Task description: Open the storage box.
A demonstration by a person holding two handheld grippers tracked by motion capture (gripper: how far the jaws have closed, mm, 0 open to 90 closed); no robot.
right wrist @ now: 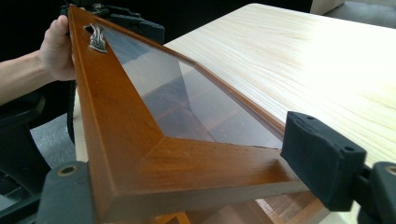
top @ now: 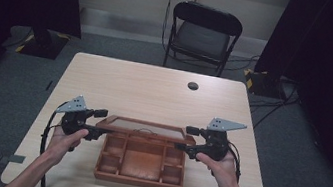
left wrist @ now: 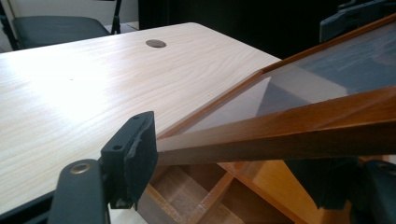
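The glass lid (top: 147, 129) is half raised over the wooden box (top: 141, 163) near the tabletop's (top: 154, 91) front edge. The left gripper (top: 97, 124) and right gripper (top: 188, 139) each clamp one lid end. The far half is free; the right gripper view shows the metal handle (right wrist: 96, 38)

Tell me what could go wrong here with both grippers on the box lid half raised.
1. The left gripper holds only the end of the lid frame; it could slip and the lid might drop onto the wooden box.
2. The right gripper also bears on a corner of the frame, so uneven lifting could twist the lid.
3. The glass pane may crack if the lid falls.
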